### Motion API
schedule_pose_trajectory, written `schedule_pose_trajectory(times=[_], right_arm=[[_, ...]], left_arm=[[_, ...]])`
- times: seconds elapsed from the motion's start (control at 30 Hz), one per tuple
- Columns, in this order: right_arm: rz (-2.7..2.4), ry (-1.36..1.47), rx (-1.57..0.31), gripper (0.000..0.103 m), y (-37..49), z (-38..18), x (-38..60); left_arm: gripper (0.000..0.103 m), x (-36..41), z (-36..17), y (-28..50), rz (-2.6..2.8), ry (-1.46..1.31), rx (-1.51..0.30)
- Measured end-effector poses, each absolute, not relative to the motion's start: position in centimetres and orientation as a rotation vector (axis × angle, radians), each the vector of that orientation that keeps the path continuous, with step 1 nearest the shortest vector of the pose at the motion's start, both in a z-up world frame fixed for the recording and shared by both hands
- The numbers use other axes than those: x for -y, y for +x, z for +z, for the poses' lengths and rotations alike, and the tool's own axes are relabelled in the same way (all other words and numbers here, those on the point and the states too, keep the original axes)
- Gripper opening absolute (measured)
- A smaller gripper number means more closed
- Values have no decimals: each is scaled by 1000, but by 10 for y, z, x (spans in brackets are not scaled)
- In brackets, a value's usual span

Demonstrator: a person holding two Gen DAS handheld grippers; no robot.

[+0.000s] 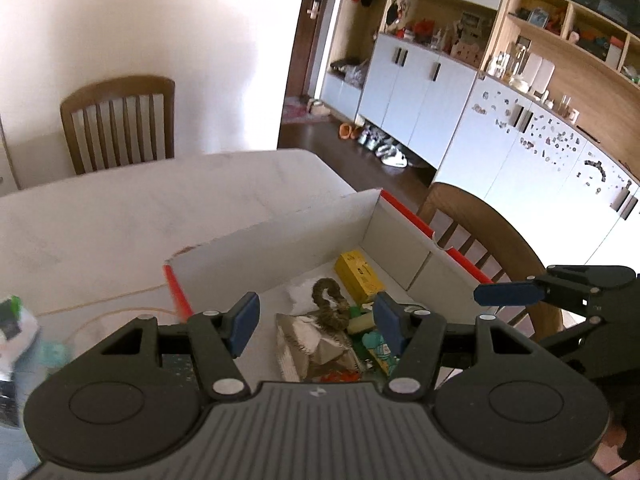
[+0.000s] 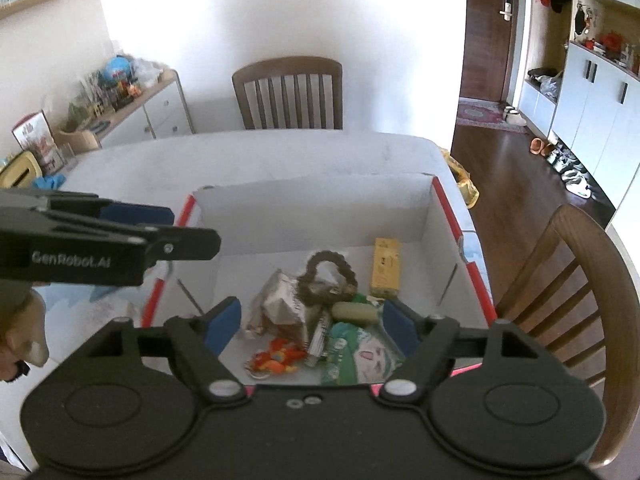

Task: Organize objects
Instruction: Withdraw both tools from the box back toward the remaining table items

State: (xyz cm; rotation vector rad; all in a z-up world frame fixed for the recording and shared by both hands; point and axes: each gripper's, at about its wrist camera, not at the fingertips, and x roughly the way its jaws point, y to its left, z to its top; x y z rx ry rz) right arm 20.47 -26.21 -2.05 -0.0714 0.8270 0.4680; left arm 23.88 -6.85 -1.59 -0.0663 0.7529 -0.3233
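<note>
Matt white cardboard box [image 2: 320, 216], crinkled glossy foil packet [image 2: 280, 304] at its six o'clock, wooden chair [image 2: 288, 92] at twelve

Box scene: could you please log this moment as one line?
box: holds packets, yellow carton | left gripper: open, empty | right gripper: open, empty

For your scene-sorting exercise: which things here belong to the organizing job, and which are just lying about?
Job: white box; yellow carton; brown ring; silver pouch; orange toy; green packet.

Lying about: chair; globe; shoes.
</note>
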Motion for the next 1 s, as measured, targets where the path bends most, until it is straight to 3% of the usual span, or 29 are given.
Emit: schedule_pose_trajectory(times=[0.23,1.0], right_arm=[[459,-48,-812,82,190,-14,243],[501,38,-753,102,151,-3,166]], left_arm=[[66,46,-4,212,-280,-38,-688],[83,-43,0,168,-246,-66,-651]])
